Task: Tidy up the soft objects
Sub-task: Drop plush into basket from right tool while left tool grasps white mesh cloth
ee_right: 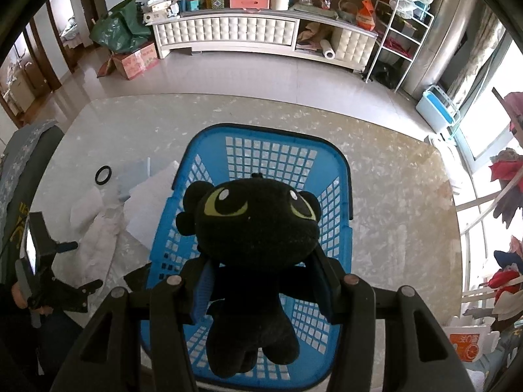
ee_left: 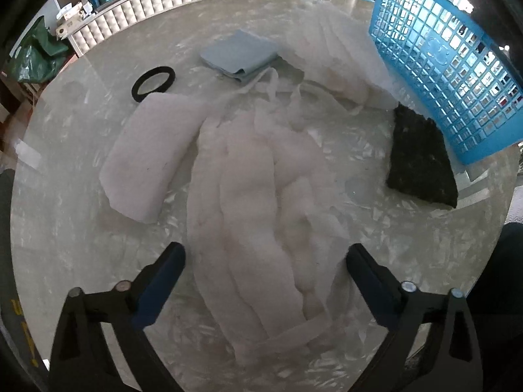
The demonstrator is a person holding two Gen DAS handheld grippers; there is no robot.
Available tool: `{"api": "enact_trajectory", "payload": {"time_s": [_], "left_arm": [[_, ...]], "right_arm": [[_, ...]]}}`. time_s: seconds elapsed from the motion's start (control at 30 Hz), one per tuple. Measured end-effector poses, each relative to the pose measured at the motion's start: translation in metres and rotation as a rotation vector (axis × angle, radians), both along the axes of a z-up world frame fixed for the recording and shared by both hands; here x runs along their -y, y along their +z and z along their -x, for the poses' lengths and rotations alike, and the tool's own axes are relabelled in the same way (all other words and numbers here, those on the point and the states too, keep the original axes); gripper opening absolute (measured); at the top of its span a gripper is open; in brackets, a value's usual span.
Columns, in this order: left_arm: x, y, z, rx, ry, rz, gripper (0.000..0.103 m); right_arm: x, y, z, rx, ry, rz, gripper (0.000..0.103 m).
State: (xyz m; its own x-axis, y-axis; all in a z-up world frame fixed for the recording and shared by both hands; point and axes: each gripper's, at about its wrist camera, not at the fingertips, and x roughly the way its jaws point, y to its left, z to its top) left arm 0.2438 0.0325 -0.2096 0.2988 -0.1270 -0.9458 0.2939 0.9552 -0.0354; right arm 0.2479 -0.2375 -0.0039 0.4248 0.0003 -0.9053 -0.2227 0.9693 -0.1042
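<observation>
**A:** Basket first, since it's the biggest thing in play: the blue plastic laundry basket sits directly beneath your right gripper, its open mouth facing up, so whatever those fingers let go of should fall inside. It looks empty so far, as far as the mesh floor shows.

**B:** And what am I holding there?

**A:** Your right fingers are clenched on the black plush toy, squeezing its body just below the head. The green eyes face the camera and the legs dangle below the fingers, over the basket. Gripping the narrow middle is probably why it hangs steady.

**B:** My left side?

**A:** Your left gripper is spread wide and grasping nothing. Between and ahead of its fingers lies the white wadding, a long rumpled heap on the marble table. Straddling it like that suggests it's your next pick.

**B:** Anything else out there?

**A:** Beyond the left finger, a white foam pad. Farther ahead, a folded pale blue cloth. Off past the right finger, a dark scouring pad resting against the basket's foot. Smallest, a black elastic ring just beyond the foam pad.
</observation>
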Motion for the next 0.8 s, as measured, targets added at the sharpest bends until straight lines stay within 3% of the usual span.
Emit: {"api": "enact_trajectory", "payload": {"time_s": [0.13,0.3,0.4,0.8], "left_arm": [[0.009,0.003,0.004,0.010,-0.009,0.001,0.084],[0.015,0.009,0.006,0.022,-0.012,0.019,0.049],[0.014,0.013,0.006,0.025,-0.007,0.041,0.034],[-0.010,0.024,0.007,0.041,0.045,0.081,0.025]], "right_arm": [[0.007,-0.009,-0.007,-0.019,-0.011,-0.017,0.050],[0.005,-0.019,-0.008,-0.054,-0.026,-0.033,0.050],[0.004,-0.025,-0.012,-0.079,-0.034,-0.041,0.050],[0.000,-0.045,-0.019,-0.171,-0.057,-0.031,0.050]]}}
